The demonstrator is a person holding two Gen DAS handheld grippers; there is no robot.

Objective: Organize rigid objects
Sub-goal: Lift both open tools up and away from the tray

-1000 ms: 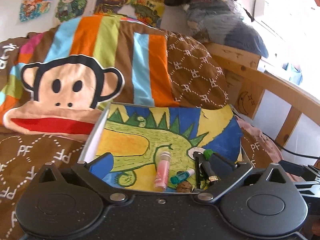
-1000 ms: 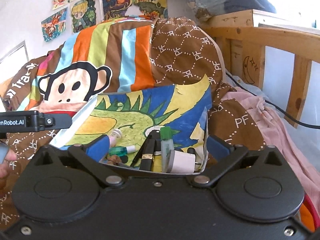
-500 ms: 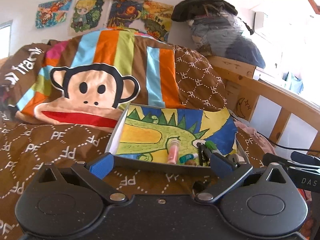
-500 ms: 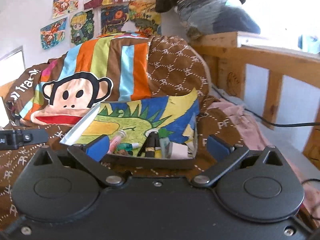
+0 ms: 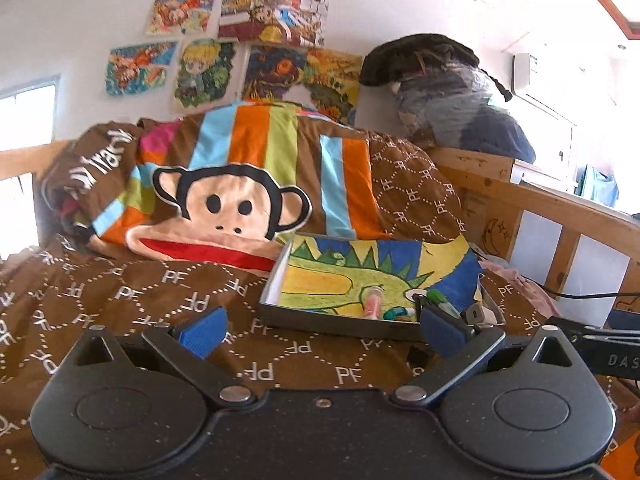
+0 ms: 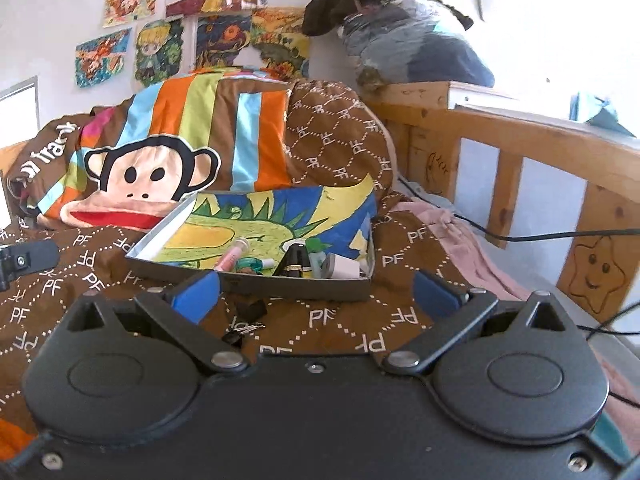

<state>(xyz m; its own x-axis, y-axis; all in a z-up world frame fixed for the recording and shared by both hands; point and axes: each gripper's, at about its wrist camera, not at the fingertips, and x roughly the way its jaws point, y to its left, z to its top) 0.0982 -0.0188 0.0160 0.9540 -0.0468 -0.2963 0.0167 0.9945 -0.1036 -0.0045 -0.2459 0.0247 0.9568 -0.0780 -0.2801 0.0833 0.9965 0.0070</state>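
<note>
A shallow grey tray [image 5: 320, 322] [image 6: 288, 285] lined with a dinosaur drawing rests on the brown bedspread. Inside it lie a pink tube [image 5: 373, 304] [image 6: 233, 257], a teal-capped item [image 6: 250, 265], a black object with a gold band [image 6: 295, 261], a green-capped bottle [image 6: 318, 254] and a white charger [image 6: 343, 267]. A small black clip and keys [image 6: 248, 318] lie on the bedspread in front of the tray. My left gripper [image 5: 323, 330] is open with nothing between its fingers, short of the tray. My right gripper [image 6: 316, 292] is also open and empty, before the tray.
A striped monkey-face pillow [image 5: 228, 204] leans behind the tray. A wooden bed rail [image 6: 520, 168] runs along the right, with a black cable [image 6: 540, 235] over pink cloth. Bundled clothes [image 5: 448, 108] sit on the headboard. The brown bedspread [image 5: 120, 300] stretches left.
Both grippers have pulled back and up from the tray, so it looks smaller and farther away. The small black clip and keys now show on the bedspread.
</note>
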